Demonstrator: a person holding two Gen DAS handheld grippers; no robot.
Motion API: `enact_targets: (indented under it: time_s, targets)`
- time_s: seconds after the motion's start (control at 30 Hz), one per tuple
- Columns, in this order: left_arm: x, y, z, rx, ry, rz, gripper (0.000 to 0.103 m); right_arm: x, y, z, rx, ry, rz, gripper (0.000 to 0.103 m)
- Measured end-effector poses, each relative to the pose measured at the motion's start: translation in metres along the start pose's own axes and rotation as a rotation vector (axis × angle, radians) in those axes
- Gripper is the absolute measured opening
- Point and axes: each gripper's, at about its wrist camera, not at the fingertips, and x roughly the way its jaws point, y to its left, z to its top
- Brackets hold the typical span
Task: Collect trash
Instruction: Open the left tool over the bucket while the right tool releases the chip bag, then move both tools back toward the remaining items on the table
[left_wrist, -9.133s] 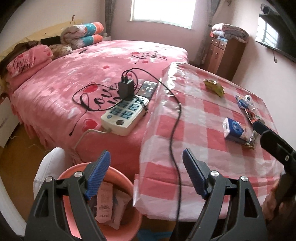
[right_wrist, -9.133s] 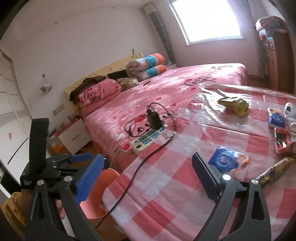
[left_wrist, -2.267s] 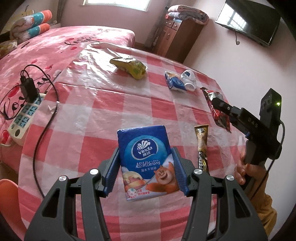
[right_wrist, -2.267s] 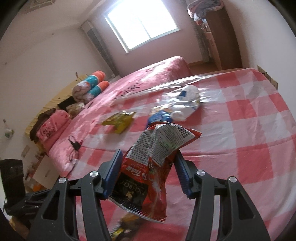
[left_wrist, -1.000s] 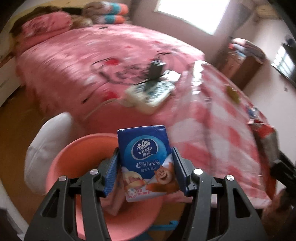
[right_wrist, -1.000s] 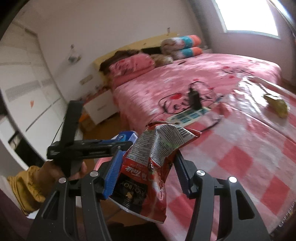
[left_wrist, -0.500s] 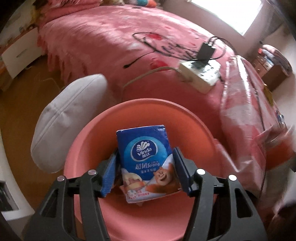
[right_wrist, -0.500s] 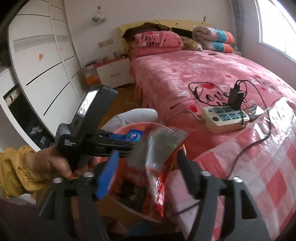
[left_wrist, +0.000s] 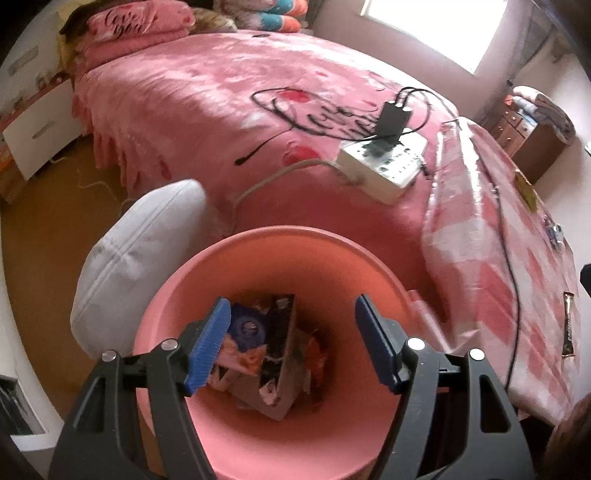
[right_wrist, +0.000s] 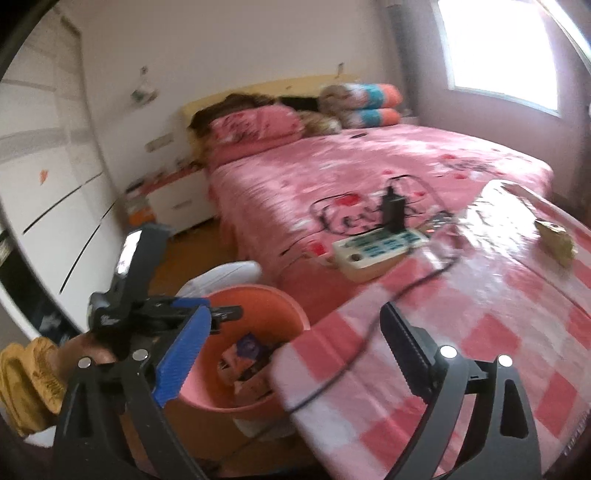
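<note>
A pink trash bin (left_wrist: 258, 254) stands on the floor beside the checkered table. My left gripper (left_wrist: 293, 345) is open and empty right above the bin's mouth. The blue tissue pack (left_wrist: 247, 326) lies in the bin among other wrappers (left_wrist: 280, 347). My right gripper (right_wrist: 291, 350) is open and empty over the table's near corner, beside the bin (right_wrist: 255, 295). The left gripper (right_wrist: 147, 306) shows there over the bin's left rim. A yellow-green wrapper (right_wrist: 556, 240) lies on the far table. A gold stick wrapper (left_wrist: 568, 325) lies near the table's right edge.
A white power strip (left_wrist: 384, 166) with a black charger lies on the pink bed, its cable (right_wrist: 369, 328) trailing across the table (right_wrist: 480, 332). A white cushion (left_wrist: 140, 251) lies on the floor left of the bin. A white cabinet (right_wrist: 44, 206) stands at the left.
Both grippers have opened. The tissue pack dropped from the left gripper into the bin. The red snack bag has left the right gripper, which has swung toward the table.
</note>
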Motion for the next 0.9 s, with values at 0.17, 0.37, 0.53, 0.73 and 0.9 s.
enact_targets:
  time_s: [0.17,0.37,0.53,0.73,0.9]
  targets:
    - [-0.008,-0.023,0.005,0.053,-0.019,-0.022,0.072,-0.018,-0.029,-0.005,0.076,-0.034,-0.051,0.094]
    - [-0.018,-0.050,0.010,0.099,-0.030,-0.060,0.072,-0.032,-0.048,-0.012,0.127,-0.060,-0.079,0.094]
    - [-0.028,-0.075,0.016,0.150,-0.053,-0.083,0.072,-0.046,-0.056,-0.013,0.131,-0.093,-0.099,0.094]
    - [-0.039,-0.104,0.017,0.199,-0.069,-0.112,0.072,-0.057,-0.067,-0.016,0.155,-0.115,-0.118,0.094]
    - [-0.044,-0.127,0.015,0.241,-0.072,-0.132,0.072,-0.066,-0.084,-0.020,0.196,-0.126,-0.142,0.094]
